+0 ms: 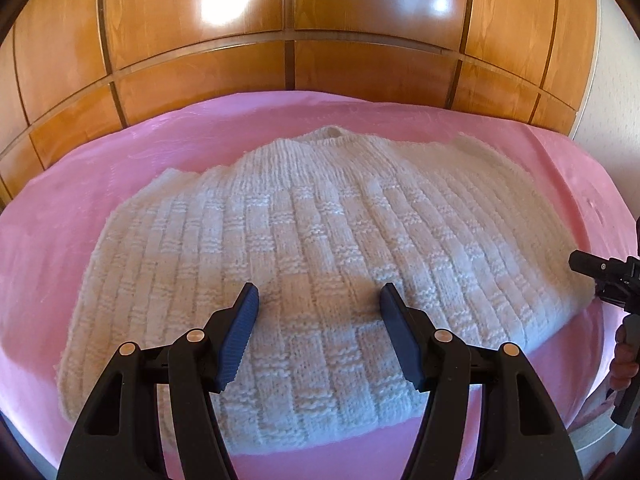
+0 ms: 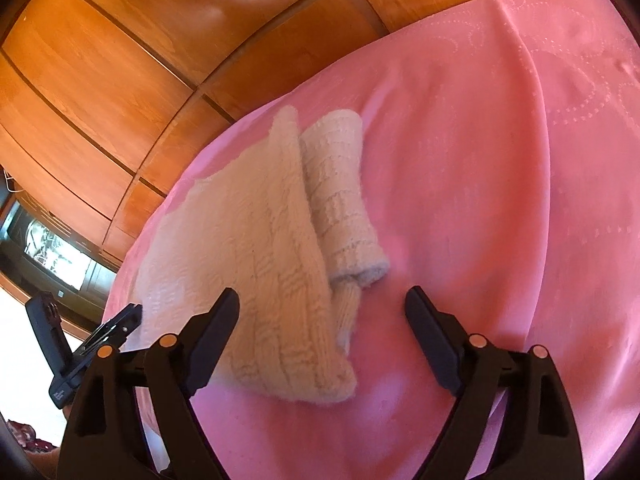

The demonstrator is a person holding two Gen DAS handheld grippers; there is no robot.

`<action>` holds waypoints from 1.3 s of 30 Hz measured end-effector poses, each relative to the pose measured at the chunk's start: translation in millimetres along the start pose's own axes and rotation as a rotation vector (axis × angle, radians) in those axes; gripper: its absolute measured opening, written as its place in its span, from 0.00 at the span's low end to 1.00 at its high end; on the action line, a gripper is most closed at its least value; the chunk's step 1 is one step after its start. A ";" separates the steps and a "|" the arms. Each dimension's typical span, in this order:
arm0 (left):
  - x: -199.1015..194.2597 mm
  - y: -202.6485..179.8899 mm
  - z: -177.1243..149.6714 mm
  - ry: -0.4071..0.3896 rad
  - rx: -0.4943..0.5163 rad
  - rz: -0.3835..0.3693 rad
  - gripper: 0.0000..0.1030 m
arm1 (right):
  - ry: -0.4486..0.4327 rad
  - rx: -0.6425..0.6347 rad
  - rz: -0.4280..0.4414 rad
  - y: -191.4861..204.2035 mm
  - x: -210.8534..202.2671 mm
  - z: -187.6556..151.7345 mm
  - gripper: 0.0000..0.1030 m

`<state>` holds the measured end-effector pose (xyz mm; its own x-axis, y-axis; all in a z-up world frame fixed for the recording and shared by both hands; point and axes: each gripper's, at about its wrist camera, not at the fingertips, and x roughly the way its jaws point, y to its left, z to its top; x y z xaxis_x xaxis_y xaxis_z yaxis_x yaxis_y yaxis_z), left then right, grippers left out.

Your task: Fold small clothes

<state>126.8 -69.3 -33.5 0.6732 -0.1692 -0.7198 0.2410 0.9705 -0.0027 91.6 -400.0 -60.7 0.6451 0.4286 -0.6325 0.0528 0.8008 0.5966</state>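
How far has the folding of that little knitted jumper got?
Barely begun. The white knitted sweater lies spread on the pink bedspread; only one sleeve looks tucked beside the body. Nothing is in hand: the left gripper and right gripper hover open. The main folds remain.

One white knitted sweater (image 1: 320,248) lies on one pink bedspread (image 1: 60,200); two grippers hang over that bedspread, left gripper (image 1: 318,300) and right gripper (image 2: 322,304).
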 end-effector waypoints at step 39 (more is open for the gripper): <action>-53.3 168.7 1.3 -0.061 -0.437 -0.427 0.60 | 0.046 -0.285 0.327 232.9 27.6 23.1 0.12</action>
<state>132.4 103.1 5.3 0.6225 -0.5552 -0.5516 0.1974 0.7934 -0.5758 139.3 -211.3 72.3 0.5582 0.6917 -0.4581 -0.3652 0.7007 0.6129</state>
